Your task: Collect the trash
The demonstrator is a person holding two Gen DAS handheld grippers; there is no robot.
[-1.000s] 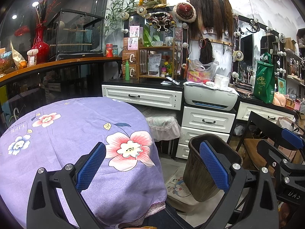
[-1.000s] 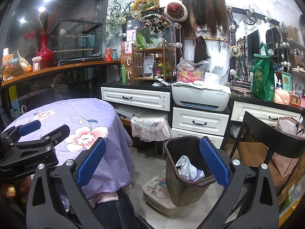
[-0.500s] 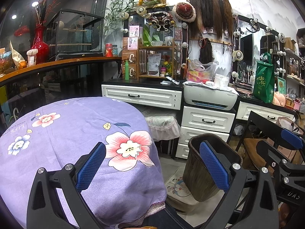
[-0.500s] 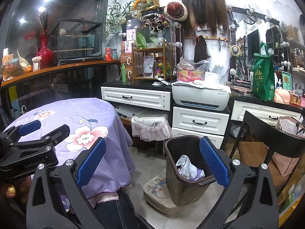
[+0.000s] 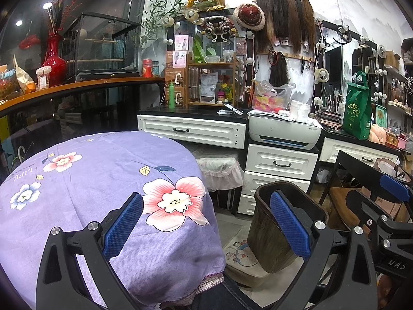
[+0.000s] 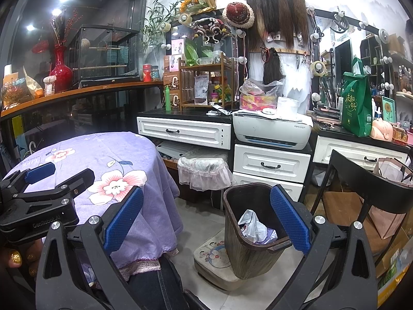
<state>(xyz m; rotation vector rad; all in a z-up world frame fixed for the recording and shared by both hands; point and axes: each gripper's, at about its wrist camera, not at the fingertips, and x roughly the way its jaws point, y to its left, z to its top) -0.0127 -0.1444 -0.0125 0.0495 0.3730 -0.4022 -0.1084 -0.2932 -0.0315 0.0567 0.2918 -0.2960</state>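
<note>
Purple cloth (image 5: 108, 180) looks bare; both the left gripper (image 5: 206, 230) and right gripper (image 6: 206, 222) gape empty. Reaching right could tip the bin (image 6: 254, 235), spilling its paper (image 6: 251, 227).

The round table (image 5: 77, 180) wore soft matt purple cloth printed with flowers. The bin (image 6: 247, 235) looked like dark wood-grain plastic, holding crumpled glossy wrappers (image 6: 254, 228). Gripper pads (image 6: 124, 219) were blue textured rubber on matt black plastic frames.
</note>
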